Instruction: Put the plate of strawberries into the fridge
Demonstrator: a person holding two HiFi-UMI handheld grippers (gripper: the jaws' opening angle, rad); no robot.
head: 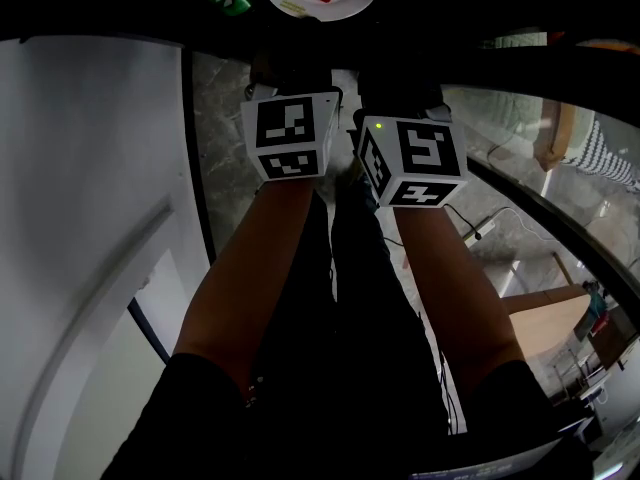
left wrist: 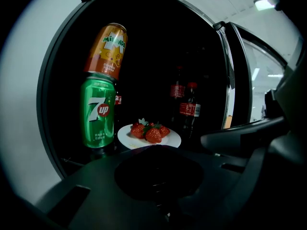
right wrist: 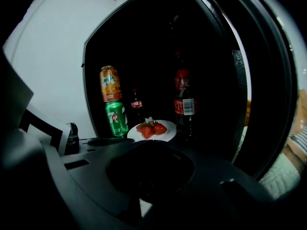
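Since the plate (left wrist: 125, 137) of strawberries (left wrist: 152, 133) stood already inside the fridge (left wrist: 29, 128), it lay straight ahead of both grippers, apart from them. Being round, it had no long axis. The left gripper (left wrist: 156, 174) seemed nearer than the right gripper (right wrist: 149, 169). Both pairs of jaws looked pressed together, with nothing between. Beside the plate a green 7up can (left wrist: 98, 114) carried an orange Mirinda can (left wrist: 106, 51); a Coca-Cola bottle (left wrist: 191, 109) stood on its other side.

Strawberries (left wrist: 149, 132) on plate (left wrist: 170, 140) in fridge (left wrist: 158, 42), stacked cans (left wrist: 99, 111) L, bottles (left wrist: 190, 110) behind & R
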